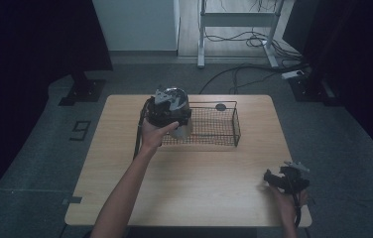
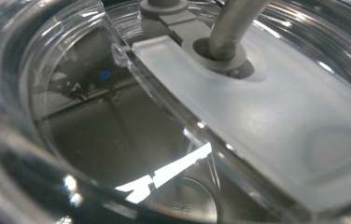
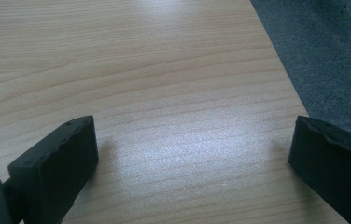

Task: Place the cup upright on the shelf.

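Two grippers are working: the left gripper (image 1: 167, 113) is carrying a clear jar (image 1: 182, 124) at eleven o'clock, jaw state untellable; slippery, probably breakable, best taken at its rim. The right gripper (image 3: 190, 154) is hovering spread.

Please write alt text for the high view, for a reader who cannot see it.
A person's left gripper holds a shiny metal pot at the left end of a black wire basket on a wooden table. The right gripper rests open near the table's right front corner.
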A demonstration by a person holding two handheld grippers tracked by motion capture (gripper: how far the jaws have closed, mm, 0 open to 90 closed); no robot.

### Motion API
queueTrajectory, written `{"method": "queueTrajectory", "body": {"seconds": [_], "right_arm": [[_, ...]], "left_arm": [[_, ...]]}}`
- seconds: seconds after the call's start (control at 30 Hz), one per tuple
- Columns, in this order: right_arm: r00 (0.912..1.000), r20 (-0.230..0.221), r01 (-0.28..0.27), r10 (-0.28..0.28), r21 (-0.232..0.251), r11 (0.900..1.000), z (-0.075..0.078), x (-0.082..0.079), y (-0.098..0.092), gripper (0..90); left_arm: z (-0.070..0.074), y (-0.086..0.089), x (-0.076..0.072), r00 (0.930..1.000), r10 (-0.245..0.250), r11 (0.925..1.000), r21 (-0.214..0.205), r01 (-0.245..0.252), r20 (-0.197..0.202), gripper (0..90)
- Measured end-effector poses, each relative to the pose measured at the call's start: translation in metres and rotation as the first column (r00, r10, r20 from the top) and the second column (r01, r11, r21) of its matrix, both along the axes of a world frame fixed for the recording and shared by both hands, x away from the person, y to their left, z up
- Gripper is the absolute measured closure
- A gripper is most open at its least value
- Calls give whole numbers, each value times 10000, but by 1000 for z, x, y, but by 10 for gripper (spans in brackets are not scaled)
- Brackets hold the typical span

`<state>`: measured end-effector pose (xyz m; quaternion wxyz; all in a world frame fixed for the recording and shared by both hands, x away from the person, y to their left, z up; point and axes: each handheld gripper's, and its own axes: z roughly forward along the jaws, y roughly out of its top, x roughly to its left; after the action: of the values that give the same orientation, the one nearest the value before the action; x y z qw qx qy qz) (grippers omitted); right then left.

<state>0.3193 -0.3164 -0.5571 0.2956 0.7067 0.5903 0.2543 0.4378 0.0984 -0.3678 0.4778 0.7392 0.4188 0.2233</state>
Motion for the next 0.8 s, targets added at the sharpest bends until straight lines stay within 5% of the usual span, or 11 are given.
{"method": "queueTrajectory", "body": {"seconds": [0.8], "right_arm": [[10000,22,57,-57,22,10000,0,0,0,20]], "left_arm": [[6,-10,17,9997,228,9995,205,-228,-5,40]]}}
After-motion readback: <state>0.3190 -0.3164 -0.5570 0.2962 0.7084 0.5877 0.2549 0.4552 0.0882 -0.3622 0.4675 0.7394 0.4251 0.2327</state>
